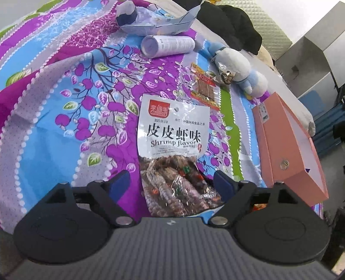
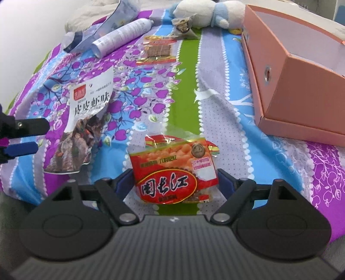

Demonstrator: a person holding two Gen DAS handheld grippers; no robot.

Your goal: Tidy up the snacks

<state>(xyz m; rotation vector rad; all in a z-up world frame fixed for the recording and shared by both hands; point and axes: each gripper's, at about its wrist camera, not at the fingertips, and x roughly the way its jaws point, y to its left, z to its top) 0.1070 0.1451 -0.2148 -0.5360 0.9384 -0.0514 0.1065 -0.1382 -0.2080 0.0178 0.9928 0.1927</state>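
A white and clear shrimp-flavour bag (image 1: 172, 137) lies flat on the patterned bedspread (image 1: 64, 107). Its lower, see-through half sits between the fingers of my left gripper (image 1: 172, 184), which is open with neither blue pad pressing on it. In the right wrist view a red and orange snack bag (image 2: 174, 172) lies on the spread between the fingers of my right gripper (image 2: 174, 181), also open, pads close beside the bag's edges. The shrimp bag (image 2: 86, 116) shows at the left there, with the left gripper (image 2: 30, 137) beside it. An open pink box (image 1: 278, 146) (image 2: 301, 97) stands to the right.
Farther back lie a small orange-edged snack packet (image 1: 204, 88) (image 2: 157, 51), a small dark-labelled packet (image 1: 226, 75) (image 2: 183, 28), a white and blue plush toy (image 1: 237, 62) (image 2: 204, 13), a white can on its side (image 1: 168, 45) (image 2: 123, 34) and a crumpled pouch (image 1: 155, 21). Black cloth (image 1: 232, 25) lies behind.
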